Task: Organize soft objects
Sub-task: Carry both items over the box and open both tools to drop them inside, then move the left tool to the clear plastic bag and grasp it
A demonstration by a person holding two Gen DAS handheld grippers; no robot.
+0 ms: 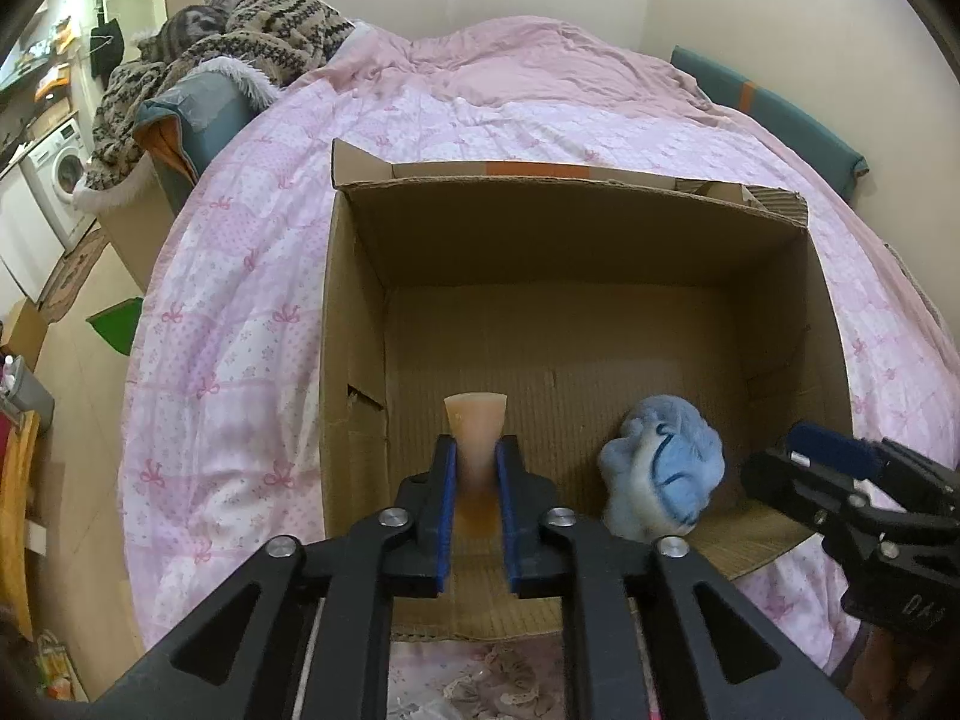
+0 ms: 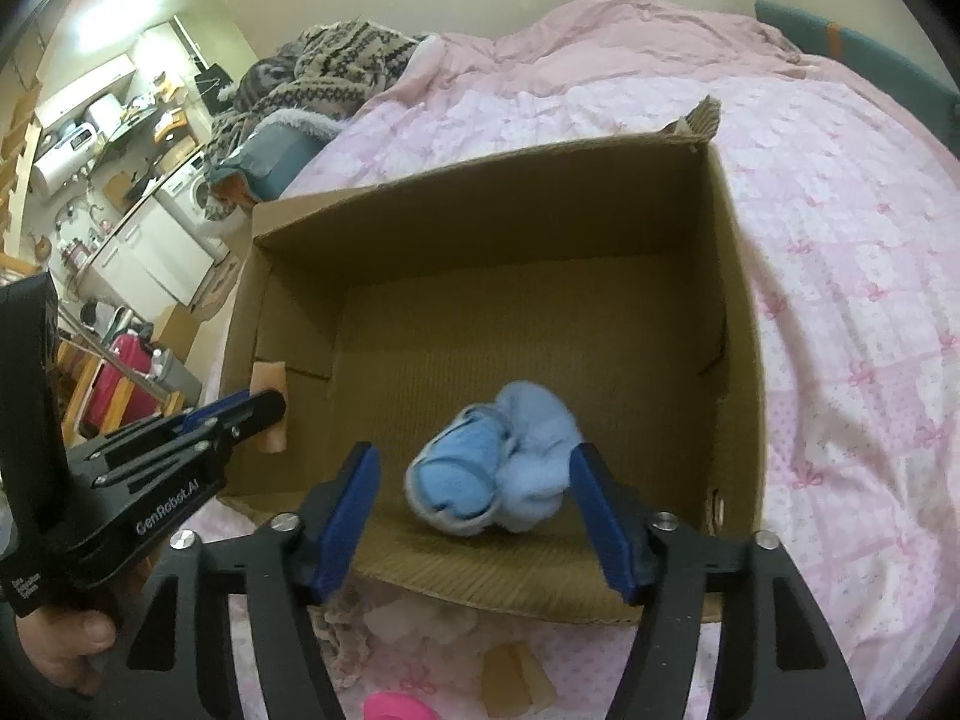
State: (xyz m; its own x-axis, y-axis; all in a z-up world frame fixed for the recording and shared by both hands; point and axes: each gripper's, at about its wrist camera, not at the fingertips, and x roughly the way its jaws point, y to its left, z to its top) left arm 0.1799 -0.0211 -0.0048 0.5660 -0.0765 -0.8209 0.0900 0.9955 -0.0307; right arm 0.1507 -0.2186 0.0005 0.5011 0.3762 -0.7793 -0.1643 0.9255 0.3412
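We find the cardboard box [image 1: 576,252] standing open on the pink bed quilt [image 1: 240,324], with both grippers poised over its near edge. The left gripper [image 1: 477,468] holds a peach-coloured soft piece [image 1: 476,420] between narrow jaws, above the box floor and close to the left wall. The right gripper [image 2: 474,516] stands with jaws wide, touching nothing; the blue plush item [image 2: 492,468] lies on the box floor between them. We judge one item delivered and the second still to be let go. Further soft pieces, including a pink object [image 2: 393,708], lie on the bed behind the right jaws, outside the box. The left gripper's side reads "GenRobot.AI"; smaller lettering below it is illegible.
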